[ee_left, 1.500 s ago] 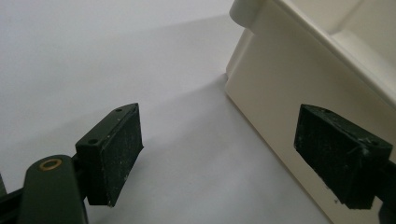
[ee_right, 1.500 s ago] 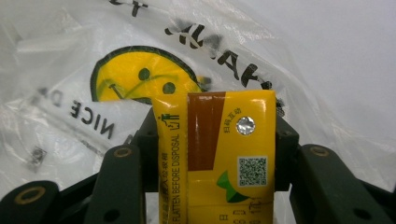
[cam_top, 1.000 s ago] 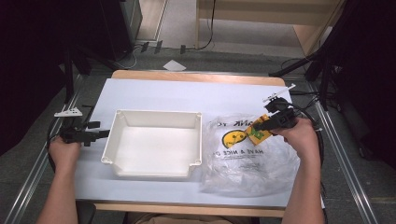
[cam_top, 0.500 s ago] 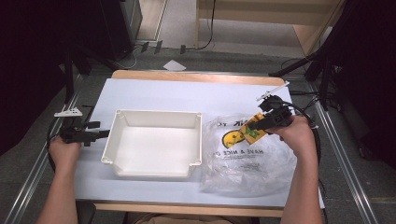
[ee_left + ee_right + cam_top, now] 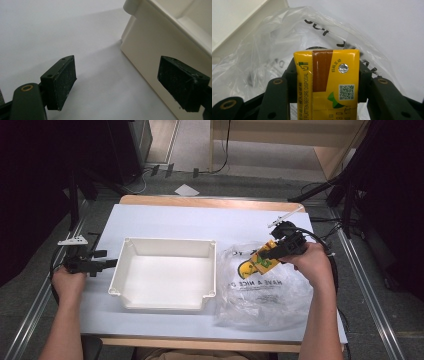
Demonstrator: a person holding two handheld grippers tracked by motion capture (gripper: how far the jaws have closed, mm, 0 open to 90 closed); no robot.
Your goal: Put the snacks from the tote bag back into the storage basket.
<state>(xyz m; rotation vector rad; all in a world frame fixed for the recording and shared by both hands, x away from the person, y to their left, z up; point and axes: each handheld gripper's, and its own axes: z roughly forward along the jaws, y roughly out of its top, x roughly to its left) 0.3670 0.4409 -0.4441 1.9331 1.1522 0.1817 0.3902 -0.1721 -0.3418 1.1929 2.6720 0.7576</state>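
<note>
Right tongs, clamped on the yellow carton, have carried it slightly farther above the plastic bag, presumably bound for the white bin; left tongs gape empty beside the bin's left wall.

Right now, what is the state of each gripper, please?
Left gripper: open, holding nothing, beside the white bin.
Right gripper: closed on the yellow drink carton, above the plastic bag.

I see a table with a pale sheet over its wooden top. Directly on it sit a white rectangular tray near centre and, at 3 o'clock just beside the tray, a clear printed plastic bag lying crumpled.
</note>
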